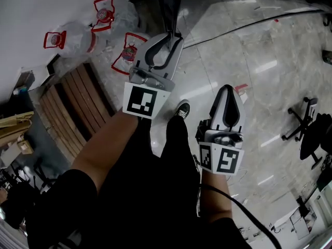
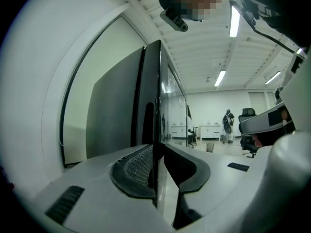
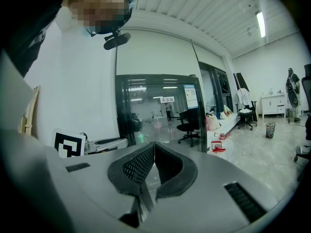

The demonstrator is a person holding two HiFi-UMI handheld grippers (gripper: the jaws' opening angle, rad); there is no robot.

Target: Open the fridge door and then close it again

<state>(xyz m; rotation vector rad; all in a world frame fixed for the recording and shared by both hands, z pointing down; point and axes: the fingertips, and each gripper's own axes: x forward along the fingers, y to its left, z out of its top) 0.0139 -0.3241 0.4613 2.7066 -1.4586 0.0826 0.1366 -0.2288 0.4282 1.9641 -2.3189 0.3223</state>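
The fridge is a tall black cabinet with a glass door (image 2: 116, 115). In the left gripper view the door's thin edge (image 2: 154, 81) runs up between my jaws. My left gripper (image 2: 156, 149) is shut on that edge. In the head view the left gripper (image 1: 174, 35) reaches forward to the dark door edge (image 1: 167, 7). My right gripper (image 1: 228, 88) hangs lower and to the right, over the floor, shut with nothing in it. In the right gripper view its tips (image 3: 154, 144) touch, and the glossy glass door (image 3: 155, 106) stands ahead.
Large water bottles (image 1: 72, 38) with red handles stand on the floor at the left, beside a wooden pallet (image 1: 72, 113). My shoe (image 1: 181, 109) is between the grippers. An office chair (image 1: 306, 123) stands at the right. A person (image 3: 291, 93) is far back.
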